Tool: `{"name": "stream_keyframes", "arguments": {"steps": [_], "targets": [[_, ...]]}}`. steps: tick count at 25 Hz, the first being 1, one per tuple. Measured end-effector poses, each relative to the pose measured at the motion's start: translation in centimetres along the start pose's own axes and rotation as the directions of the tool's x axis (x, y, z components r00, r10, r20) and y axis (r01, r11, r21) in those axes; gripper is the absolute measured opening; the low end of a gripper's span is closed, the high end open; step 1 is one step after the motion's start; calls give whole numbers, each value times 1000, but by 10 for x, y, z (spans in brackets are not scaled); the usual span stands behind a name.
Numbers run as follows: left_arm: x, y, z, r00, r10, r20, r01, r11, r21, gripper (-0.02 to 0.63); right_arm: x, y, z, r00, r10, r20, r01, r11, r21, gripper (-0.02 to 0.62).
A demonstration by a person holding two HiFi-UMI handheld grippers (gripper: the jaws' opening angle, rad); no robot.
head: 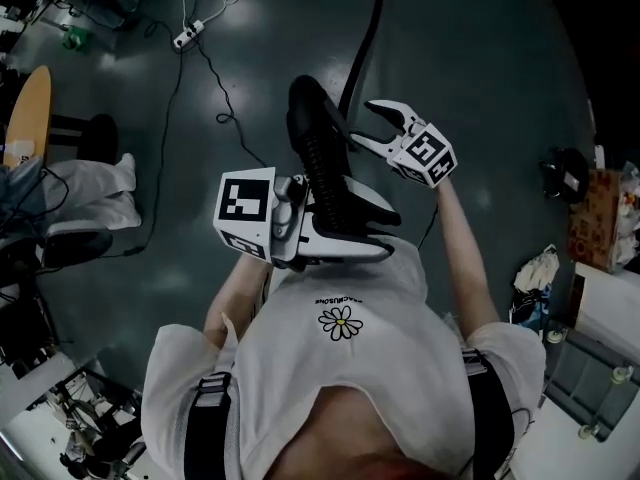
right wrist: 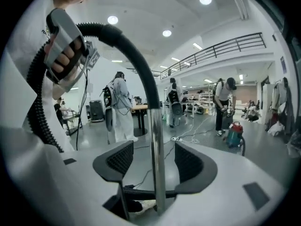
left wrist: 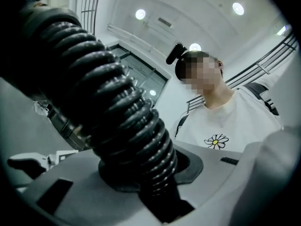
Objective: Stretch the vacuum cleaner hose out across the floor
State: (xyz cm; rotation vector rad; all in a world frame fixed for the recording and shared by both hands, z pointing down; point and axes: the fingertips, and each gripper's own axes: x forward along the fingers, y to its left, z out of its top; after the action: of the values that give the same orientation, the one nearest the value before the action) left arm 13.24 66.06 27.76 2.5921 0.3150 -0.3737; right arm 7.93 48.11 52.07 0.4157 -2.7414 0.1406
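Black ribbed hose (head: pixel 318 153) rises in front of the person's white T-shirt (head: pixel 340 368). The left gripper (head: pixel 370 230) pinches it low down, wrist bent inward so its jaws point across the chest. Just right of the hose, the right gripper (head: pixel 368 125) is held out on a straightened arm. Its jaws are spread around a chrome tube (right wrist: pixel 157 140), pads clear of it.

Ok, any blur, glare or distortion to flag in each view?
Head view: dim, dark corners, soft sheen on the floor. Left gripper view: the hose looms close and soft; ceiling lamps flare. Right gripper view: strong fisheye, the railing bows; the tube is sharp.
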Motion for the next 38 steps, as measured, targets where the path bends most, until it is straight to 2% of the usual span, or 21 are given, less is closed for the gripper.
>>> {"name": "stream_keyframes", "arguments": {"steps": [3,7,10,11,12,14,16,19,22,26,29,33,36,38], "targets": [[11,-26,-4,999,-31,-8,31,999,33,137,28,21,-25,999,53,-7,-53,998,34,261],[24,-60,-14,994,-72,-82,80,992,101,137,61,11,-34,998,-29,52,23,993,119,273],[33,-74,-23,988,-81,-129,94,990,105,137,75,22,-37,999,27,28,-29,997,68,272],[34,-73,-22,991,-66,-118,79,991,105,137,74,28,-38,999,47,-15,-46,999,28,244],[33,-70,-19,994,-40,-101,51,993,110,137,72,31,-40,997,45,-62,-46,999,-15,162],[28,-59,-15,996,42,-75,-31,990,137,137,63,26,-42,994,-5,-108,-2,998,-58,150],[17,-50,-9,992,118,-42,-110,982,150,138,48,9,-43,989,-86,-124,79,995,-57,150],[1,-38,3,984,170,53,-175,980,99,138,14,-24,-46,960,-230,-161,220,973,-74,150],[9,-33,9,986,140,89,-146,988,56,138,-22,-44,-51,929,-314,-195,299,948,-106,150],[37,-42,-2,999,53,13,-54,996,68,138,-51,-55,-50,913,-377,-156,367,926,-90,150],[52,-54,-15,999,-18,-32,20,998,57,138,-59,-53,-55,913,-382,-141,378,924,-56,150],[60,-59,-35,995,-6,-95,13,997,71,138,-61,-52,-56,922,-361,-141,351,932,-92,150],[60,-60,-45,994,16,-108,-9,998,64,138,-63,-68,-43,915,-389,-106,370,914,-167,150],[60,-63,-51,990,26,-139,-16,998,67,138,-65,-88,-25,907,-406,-117,370,897,-243,150]]}}
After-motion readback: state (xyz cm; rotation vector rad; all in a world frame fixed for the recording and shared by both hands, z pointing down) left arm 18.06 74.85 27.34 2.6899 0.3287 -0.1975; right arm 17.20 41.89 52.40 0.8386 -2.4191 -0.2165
